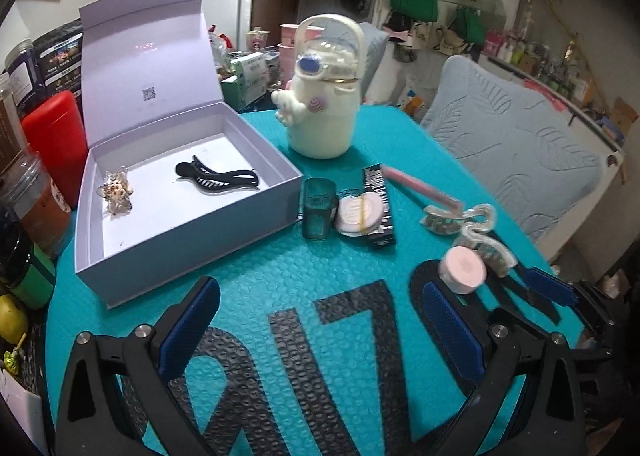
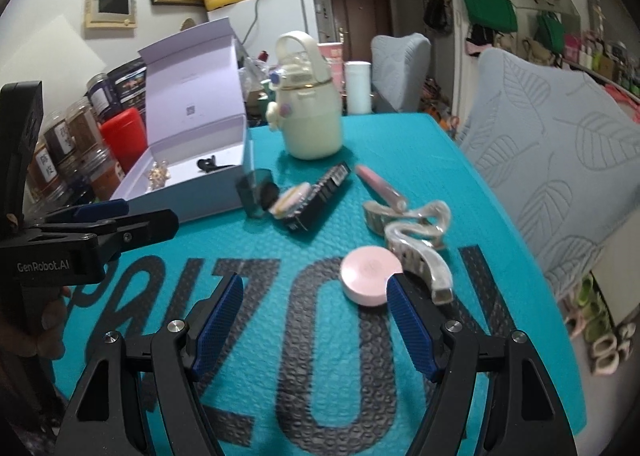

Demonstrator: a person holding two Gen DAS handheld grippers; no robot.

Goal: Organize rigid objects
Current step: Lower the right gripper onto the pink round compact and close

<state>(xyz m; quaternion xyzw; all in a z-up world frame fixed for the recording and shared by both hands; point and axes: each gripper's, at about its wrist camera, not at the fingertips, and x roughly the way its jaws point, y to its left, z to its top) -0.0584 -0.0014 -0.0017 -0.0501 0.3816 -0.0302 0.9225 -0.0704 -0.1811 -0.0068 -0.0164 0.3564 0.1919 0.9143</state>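
Jaws of both the left gripper [image 1: 316, 320] and right gripper [image 2: 316, 320] are standing apart, holding nothing. Two hair clips [image 1: 218, 178] are lying in the open box [image 1: 188, 232]; the pink round case [image 2: 370, 282], the pearly claw clips [image 2: 416, 234] and other items are waiting on the surface [image 1: 320, 280], so most sorting appears outstanding.

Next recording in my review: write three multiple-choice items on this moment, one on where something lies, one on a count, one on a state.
1. Where does the black hair clip lie?
A. Inside the open white box
B. On the teal mat
C. Between the left gripper's fingers

2. How many things lie inside the box?
A. None
B. Two
C. Five

3. In what state is the right gripper?
A. Shut on the pink round case
B. Open and holding nothing
C. Shut on a pen

Key: 1 A, the clip rests on the box floor. 2 B, only the clip and a small clear claw clip are inside. 3 B, its blue pads stand wide apart over the mat, with the case just ahead of the right-hand pad.
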